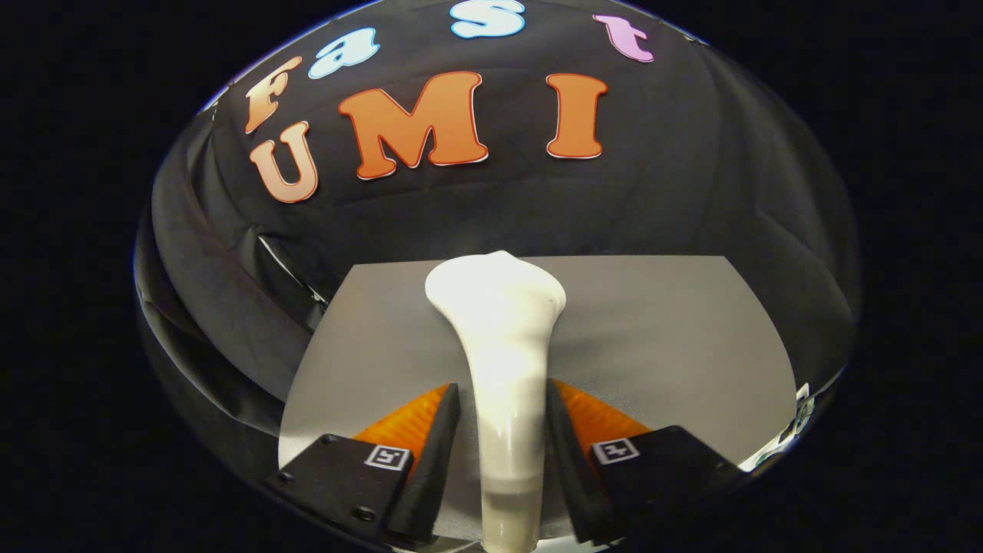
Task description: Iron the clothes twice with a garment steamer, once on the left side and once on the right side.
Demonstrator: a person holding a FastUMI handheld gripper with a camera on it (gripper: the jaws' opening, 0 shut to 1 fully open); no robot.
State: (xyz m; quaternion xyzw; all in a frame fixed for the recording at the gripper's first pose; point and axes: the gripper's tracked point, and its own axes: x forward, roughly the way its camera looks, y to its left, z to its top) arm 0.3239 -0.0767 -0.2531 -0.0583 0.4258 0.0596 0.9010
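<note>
Fingers: the gripper [503,418] is clamped on the steamer [503,361], one finger pressing each side of its white handle.
Grip point: the pads meet the handle on its lower, narrower stretch; the shaft runs on below the fingers and widens above them.
Steamer: it stands straight ahead between the fingers, upright in this view, flaring at the far end into a broad rounded head.
Head: it lies beyond the fingertips, over the far part of the grey sheet; whether it touches the sheet I cannot tell.
Clothes: the flat grey surface [660,346] under and around the steamer looks to be the garment or the board it lies on; which one I cannot tell, as no seam, collar or sleeve is clear.
Surroundings: black cloth wall [691,192] behind the grey sheet, folds of the same cloth off to the left.
Step in hand: judging by the firm hold and the head being near the middle, a pass is about to start or is under way; which side comes next I cannot tell.
Doing it well: keep both fingers squeezed so the smooth handle does not twist, hold the head flat and close to the fabric, and draw it in one slow straight stroke down the left side, then one down the right.
Risk: the glossy tapered handle may slip or roll in the pads if the wrist tilts.
</note>
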